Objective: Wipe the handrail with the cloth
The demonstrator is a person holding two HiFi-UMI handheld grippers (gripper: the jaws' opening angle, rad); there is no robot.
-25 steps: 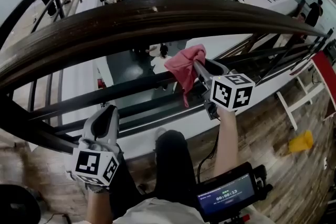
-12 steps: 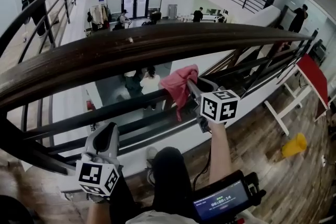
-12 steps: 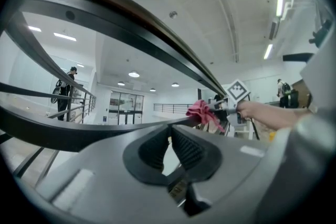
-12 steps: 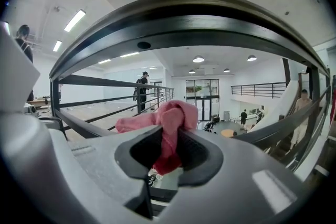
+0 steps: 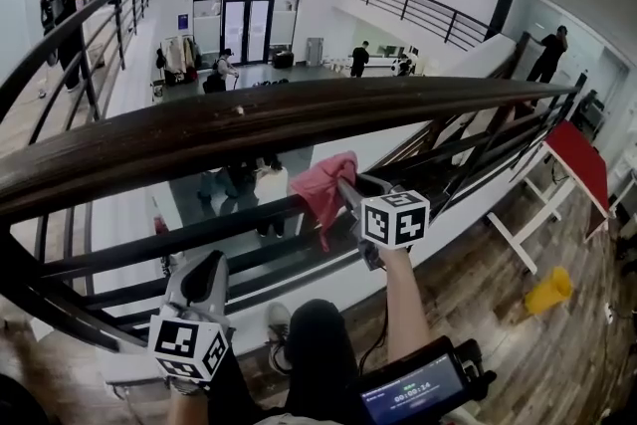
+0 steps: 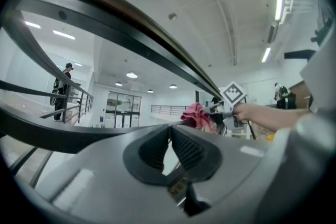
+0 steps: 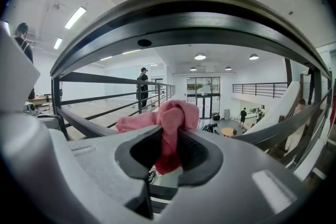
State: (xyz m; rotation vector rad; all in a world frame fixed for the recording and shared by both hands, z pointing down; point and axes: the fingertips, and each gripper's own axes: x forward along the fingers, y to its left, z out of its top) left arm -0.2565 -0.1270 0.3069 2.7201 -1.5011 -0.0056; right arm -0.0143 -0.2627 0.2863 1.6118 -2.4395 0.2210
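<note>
The dark wooden handrail (image 5: 299, 119) arcs across the head view from low left to upper right. Below it, my right gripper (image 5: 348, 186) is shut on a pink cloth (image 5: 323, 184), which hangs in front of the lower black rail (image 5: 199, 224) and clear of the wooden rail. In the right gripper view the cloth (image 7: 168, 115) is bunched between the jaws of the right gripper (image 7: 169, 136), with the handrail (image 7: 194, 13) curving overhead. My left gripper (image 5: 206, 269) sits low at the left, below the rails. Its jaws are shut and hold nothing (image 6: 169, 131). The left gripper view also catches the cloth (image 6: 195, 113).
Black metal bars run under the handrail, with an open drop to a lower floor where people (image 5: 264, 189) stand. A red-topped white table (image 5: 572, 159) and a yellow object (image 5: 547, 292) are on the wooden floor at right. A person (image 5: 62, 0) stands on the walkway at left.
The right gripper with the cloth has drifted left and down in the head view, away from the handrail's underside. The left gripper has barely moved.
</note>
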